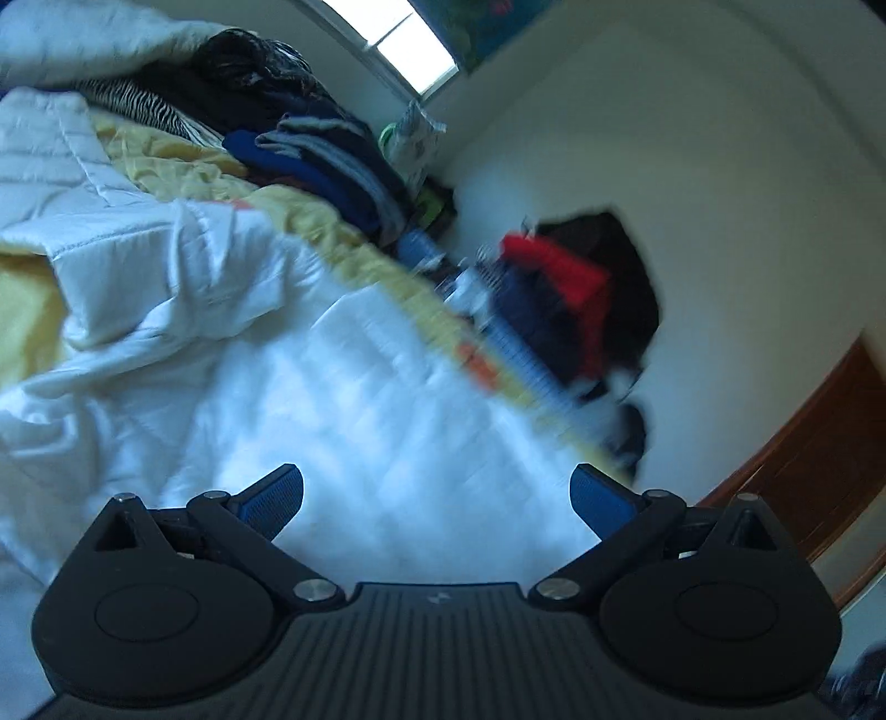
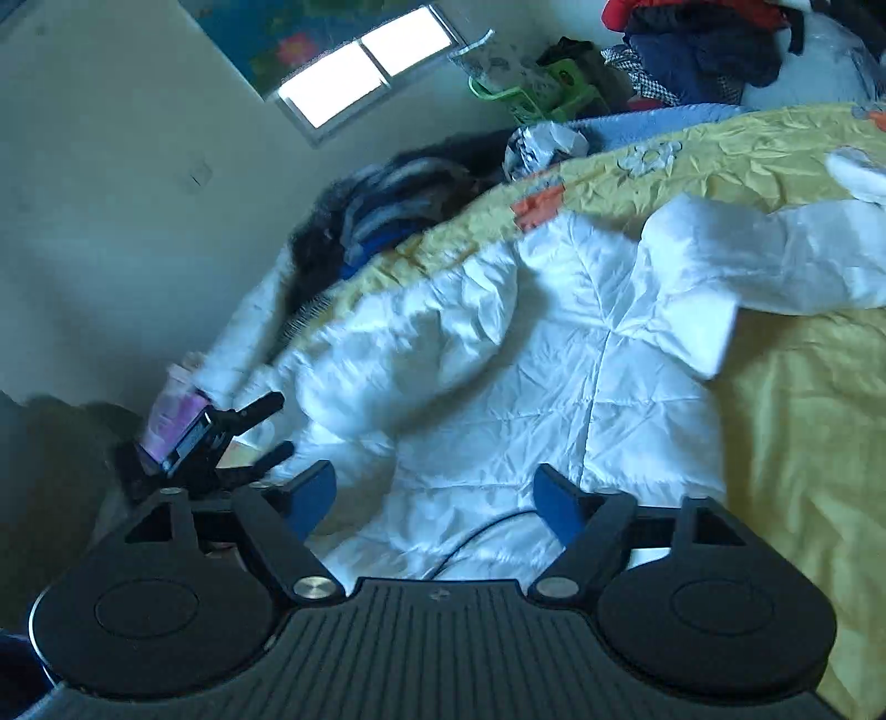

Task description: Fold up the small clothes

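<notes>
Left wrist view: the left gripper point(image 1: 436, 501) hangs with its blue-padded jaws spread wide and nothing between them, above a white quilted garment point(image 1: 343, 387) that fills the middle and lower left of the frame. The garment lies crumpled on a yellow bedsheet point(image 1: 166, 166). A stack of dark folded clothes point(image 1: 326, 166) sits in the upper middle, beside a window point(image 1: 398, 44). The right half is blurred.

In the right wrist view, the right gripper point(image 2: 434, 498) is likewise released and empty, low in the frame over the same white garment point(image 2: 498, 354), whose sleeve point(image 2: 764, 266) stretches toward the right edge across the yellow sheet point(image 2: 803, 443). The left gripper point(image 2: 266, 432) shows at lower left.
</notes>
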The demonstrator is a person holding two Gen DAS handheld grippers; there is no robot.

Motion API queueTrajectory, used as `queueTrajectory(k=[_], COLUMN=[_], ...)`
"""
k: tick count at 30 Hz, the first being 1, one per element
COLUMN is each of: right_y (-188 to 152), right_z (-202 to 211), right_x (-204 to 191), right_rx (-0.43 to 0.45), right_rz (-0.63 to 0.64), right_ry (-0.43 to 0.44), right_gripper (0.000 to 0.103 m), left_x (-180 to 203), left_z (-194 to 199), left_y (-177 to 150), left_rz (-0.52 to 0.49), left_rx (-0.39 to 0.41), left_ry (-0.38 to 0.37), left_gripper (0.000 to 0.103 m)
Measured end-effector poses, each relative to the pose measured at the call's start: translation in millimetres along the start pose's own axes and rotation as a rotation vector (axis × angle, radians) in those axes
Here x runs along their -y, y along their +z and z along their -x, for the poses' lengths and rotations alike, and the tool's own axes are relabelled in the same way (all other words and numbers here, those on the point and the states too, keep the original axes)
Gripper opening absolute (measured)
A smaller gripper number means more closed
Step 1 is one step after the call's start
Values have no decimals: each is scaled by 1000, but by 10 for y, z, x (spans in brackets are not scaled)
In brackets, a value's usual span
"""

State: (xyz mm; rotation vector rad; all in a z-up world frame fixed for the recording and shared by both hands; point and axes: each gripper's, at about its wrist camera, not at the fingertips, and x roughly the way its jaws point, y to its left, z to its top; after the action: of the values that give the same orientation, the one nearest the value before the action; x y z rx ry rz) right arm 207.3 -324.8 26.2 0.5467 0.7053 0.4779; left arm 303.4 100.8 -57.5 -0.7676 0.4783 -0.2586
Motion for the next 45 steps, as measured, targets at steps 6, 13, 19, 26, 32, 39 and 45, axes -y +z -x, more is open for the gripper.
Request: queueTrajectory(k=[6,13,19,26,32,39,45], right_y=[133,182,335,415,346,649,1015], right_z=[434,745,1605,1962,1200,693,236], right_x=[26,-213,-154,18,470,1122,1860], right_rx=[55,91,146,291,207,273,324], right_rz=[-83,77,146,138,21,46,25], right_ry=[260,77,-156,-343,-285,-544,-746], right_gripper=[99,99,99,103,102,96,87], left_x=[50,284,343,829,883,893,870], left_z=[-567,-925,-1021,-1003,-893,-221,-238], left_y=[173,127,-79,-403,-536,-759,-916], left_rz=[54,-82,-226,-593,-787,-849,-767], left_rx=[-169,-243,-321,-428,-305,-34,-28], left_ry=[281,341,405,193,489,487,424], left_gripper=[103,74,29,22,103,103,103])
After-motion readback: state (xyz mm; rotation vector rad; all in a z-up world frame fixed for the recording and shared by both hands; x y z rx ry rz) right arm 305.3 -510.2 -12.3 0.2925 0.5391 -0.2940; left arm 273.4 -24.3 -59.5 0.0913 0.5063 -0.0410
